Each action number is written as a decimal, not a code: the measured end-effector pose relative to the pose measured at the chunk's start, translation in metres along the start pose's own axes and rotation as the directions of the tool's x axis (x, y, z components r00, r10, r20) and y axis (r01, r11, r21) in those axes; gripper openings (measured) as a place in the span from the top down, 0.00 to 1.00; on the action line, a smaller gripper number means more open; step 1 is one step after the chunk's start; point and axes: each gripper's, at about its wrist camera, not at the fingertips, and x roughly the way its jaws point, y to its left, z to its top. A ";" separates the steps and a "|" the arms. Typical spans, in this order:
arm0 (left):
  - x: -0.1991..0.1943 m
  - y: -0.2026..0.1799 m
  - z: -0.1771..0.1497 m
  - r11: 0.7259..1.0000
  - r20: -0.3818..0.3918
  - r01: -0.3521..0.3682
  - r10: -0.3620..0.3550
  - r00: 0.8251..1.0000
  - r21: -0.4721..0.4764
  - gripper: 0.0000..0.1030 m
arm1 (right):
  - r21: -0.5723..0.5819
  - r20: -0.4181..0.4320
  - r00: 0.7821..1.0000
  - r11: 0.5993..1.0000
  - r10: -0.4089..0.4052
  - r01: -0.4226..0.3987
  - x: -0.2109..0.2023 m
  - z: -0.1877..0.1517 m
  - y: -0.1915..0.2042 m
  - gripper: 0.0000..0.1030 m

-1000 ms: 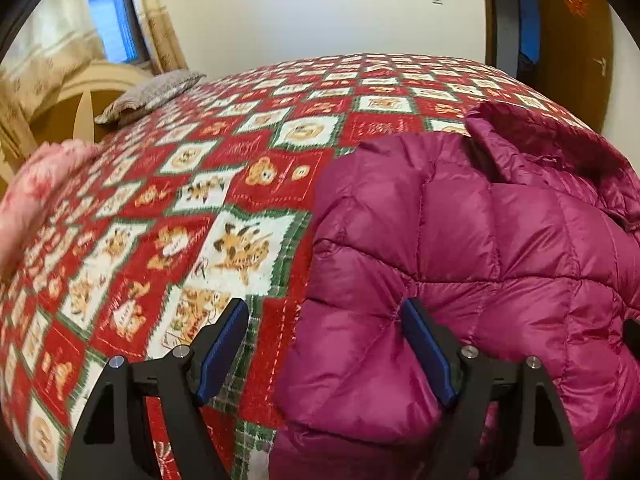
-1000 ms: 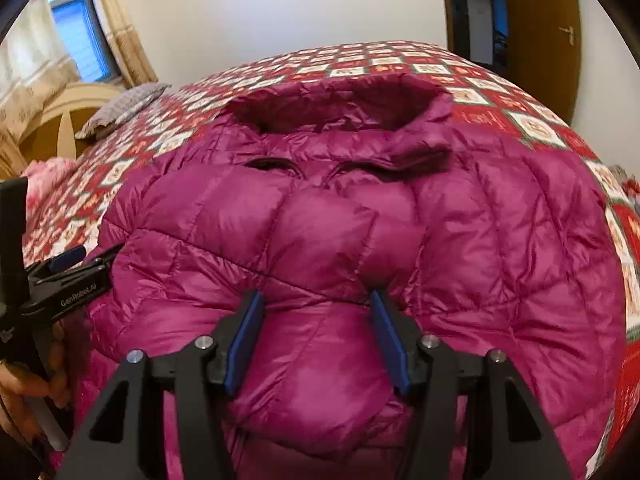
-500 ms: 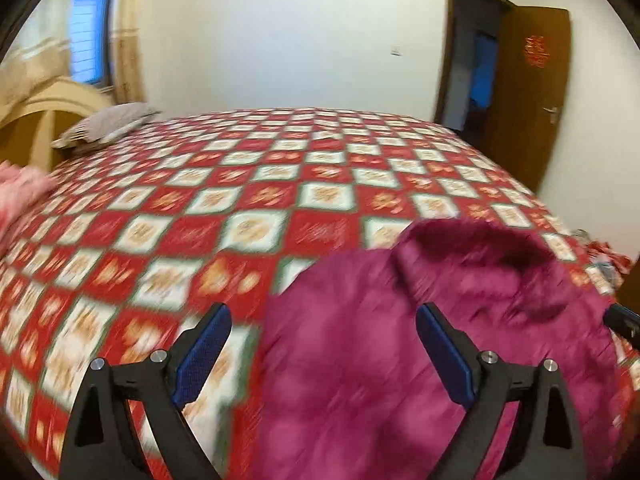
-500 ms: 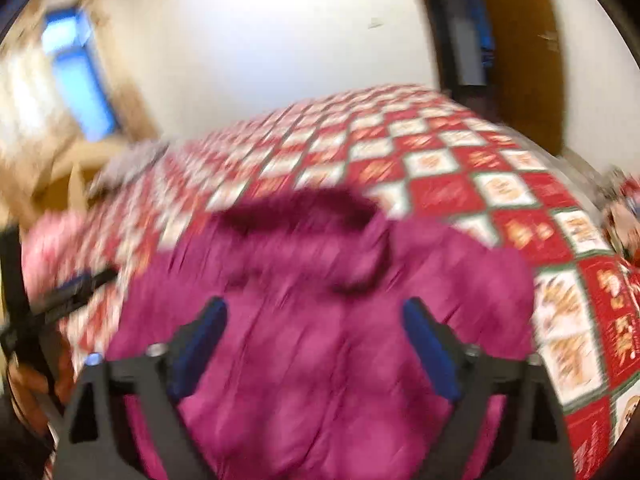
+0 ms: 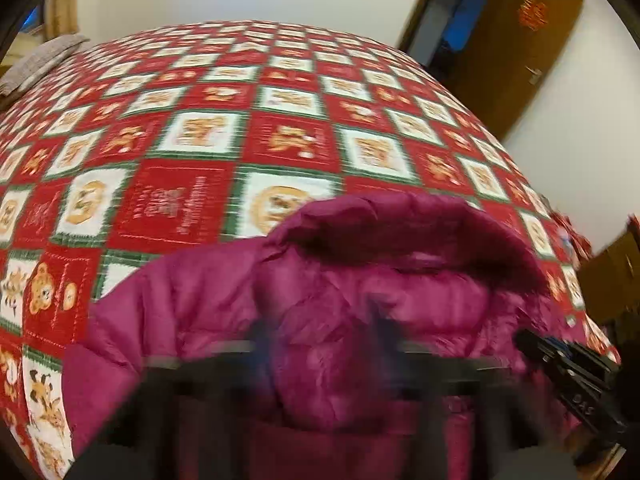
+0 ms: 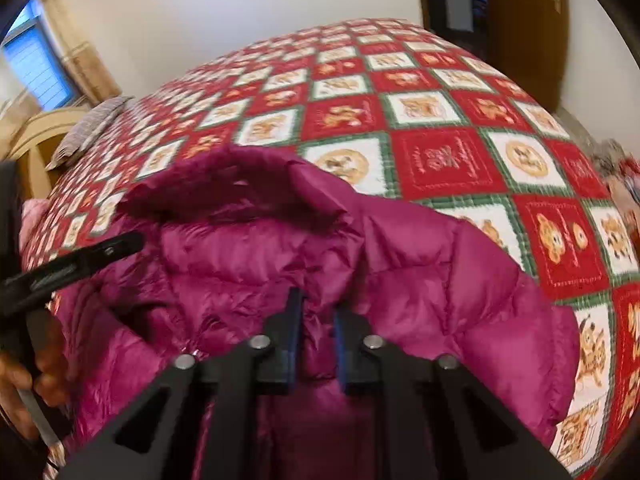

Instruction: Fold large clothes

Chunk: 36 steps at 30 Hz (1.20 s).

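Jacket point(image 6: 400, 264) position: it lies on the bed point(image 6: 440, 160) directly ahead of both tools, collar point(image 6: 224, 184) at the far end, away from you. The right tool point(image 6: 316, 320) is clenched on a pinch of quilted fabric just below the collar. The left tool point(image 5: 324, 344) is motion-blurred in its own view; its fingers appear close together over the fabric, but whether it grips cannot be told. In the right view it enters from the left, beside the collar. Before you lift, confirm both grips hold more than the slippery outer shell. Raise both tools level so the fold line stays straight. Padded down springs back, so press the fold flat afterward.
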 end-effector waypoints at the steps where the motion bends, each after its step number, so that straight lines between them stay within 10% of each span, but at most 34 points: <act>1: -0.005 -0.001 0.000 1.000 0.020 0.007 -0.007 1.000 0.004 0.84 | -0.023 0.032 0.999 1.000 -0.016 0.017 -0.007 -0.003 0.001 0.84; 7: -0.041 0.009 -0.007 0.999 0.136 0.051 -0.050 0.989 0.001 0.90 | 0.053 0.019 1.000 0.998 -0.021 0.020 -0.004 -0.028 -0.025 0.86; 12: 0.003 0.031 -0.023 0.992 0.041 -0.120 0.121 0.992 -0.025 0.86 | 0.120 0.019 1.000 0.993 -0.003 0.001 -0.004 -0.038 -0.032 0.84; 15: 0.012 0.052 -0.034 0.994 0.061 -0.024 0.031 0.998 -0.107 0.85 | 0.127 0.013 1.000 0.992 -0.007 0.005 -0.014 -0.038 -0.027 0.70; 22: 0.010 0.036 -0.045 0.995 0.125 -0.092 0.097 0.987 -0.045 0.85 | 0.185 0.274 0.952 0.979 -0.135 0.085 -0.082 -0.009 -0.010 0.52; 27: 0.013 0.039 -0.042 0.994 0.120 -0.110 0.113 0.986 -0.028 0.84 | 0.195 0.179 0.976 0.977 -0.121 0.086 -0.025 0.039 0.029 0.52; 31: 0.005 0.047 -0.040 0.997 0.098 -0.060 0.065 0.993 -0.052 0.83 | 0.188 -0.086 0.996 0.981 -0.021 0.037 0.032 0.014 0.037 0.61; 36: -0.048 0.051 -0.042 0.998 0.141 -0.023 0.031 0.989 -0.060 0.66 | -0.070 0.014 0.992 0.990 -0.124 0.125 0.029 -0.020 0.059 0.63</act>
